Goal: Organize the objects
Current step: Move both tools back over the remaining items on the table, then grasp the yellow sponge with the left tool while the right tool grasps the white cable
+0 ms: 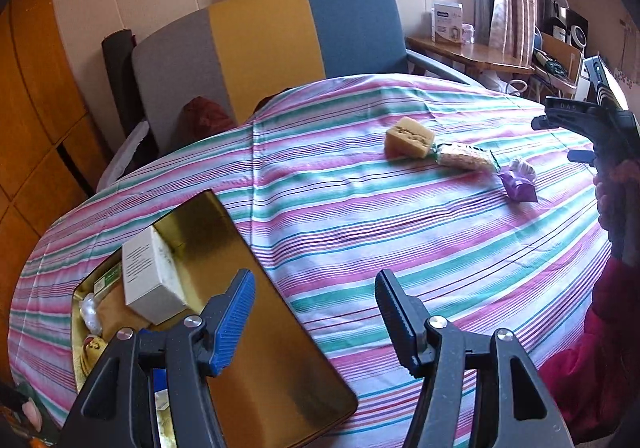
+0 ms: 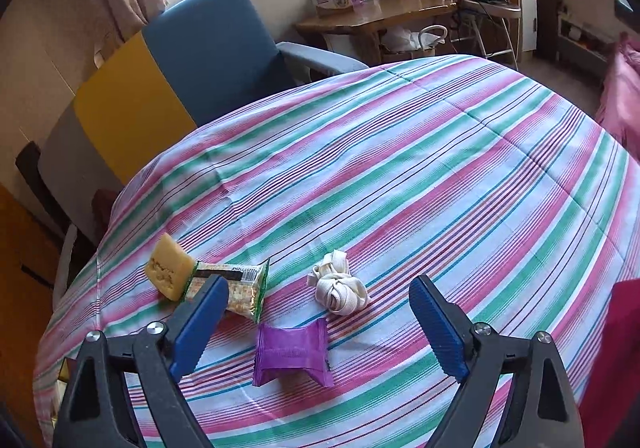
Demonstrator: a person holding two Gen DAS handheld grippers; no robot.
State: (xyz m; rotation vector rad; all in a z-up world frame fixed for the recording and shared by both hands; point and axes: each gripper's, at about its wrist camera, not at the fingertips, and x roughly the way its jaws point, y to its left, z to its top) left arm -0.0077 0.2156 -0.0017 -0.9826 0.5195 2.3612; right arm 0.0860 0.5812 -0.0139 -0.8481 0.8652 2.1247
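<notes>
In the right wrist view my right gripper stands wide open just above the striped cloth. A purple packet lies flat between its fingers, untouched. Just beyond are a knotted white cloth bundle, a clear snack packet and a yellow block. In the left wrist view my left gripper is open and empty over the right edge of a gold lid. The lid partly covers a gold tin holding a white box. The right gripper shows at the far right.
The striped tablecloth covers the whole table. A grey, yellow and blue sofa stands behind the table. A wooden side table with a box is under the window. A red sleeve is at the right.
</notes>
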